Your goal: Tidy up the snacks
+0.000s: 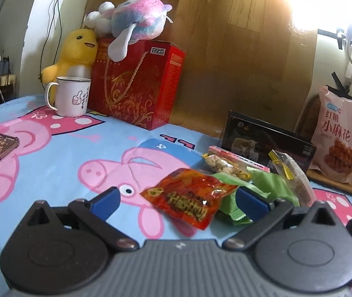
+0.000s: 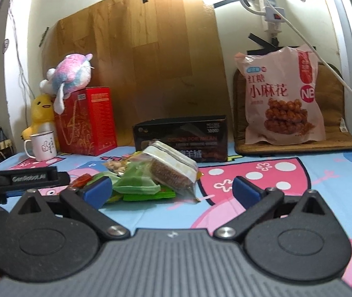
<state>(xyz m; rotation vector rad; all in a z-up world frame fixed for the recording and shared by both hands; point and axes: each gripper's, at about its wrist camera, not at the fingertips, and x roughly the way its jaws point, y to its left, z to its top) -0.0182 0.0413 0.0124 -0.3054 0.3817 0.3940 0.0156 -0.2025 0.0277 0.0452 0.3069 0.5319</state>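
Landmark: black box (image 2: 180,137), standing at the back of the surface (image 1: 59,163) against the wall; every place below is given from it.
Far left of box: white mug (image 1: 70,96), with the red gift box (image 1: 138,84) just beside it toward the black box; plush toys on and behind the red one.
In front of box: snack pile, packets overlapping. Nut packet (image 1: 225,164) lies nearest the box front.
Front-left of box: red packet (image 1: 189,196), outermost of the pile, resting partly on the green wrappers (image 1: 267,185). Long axis runs diagonally, from near left to far right in the left wrist view.
Front-right of box: clear bag with a brown cake (image 2: 173,170), propped on the green wrappers, tilted.
Far right of box: large pink bag (image 2: 281,99), upright on a brown mat, well apart from the pile.
Left tongs (image 1: 178,198): jaws spread wide, holding nothing; the red packet sits between the fingers, nearer the right one.
Right tongs (image 2: 172,190): jaws spread wide, holding nothing; the pile sits toward the left finger, cake bag just ahead.
Nearer tongs: left for the red packet, right for the cake bag.
Judgement: the left tongs look lined up to close on the red packet; since the packet lies diagonally across the opening, the jaws would catch it skewed unless turned.
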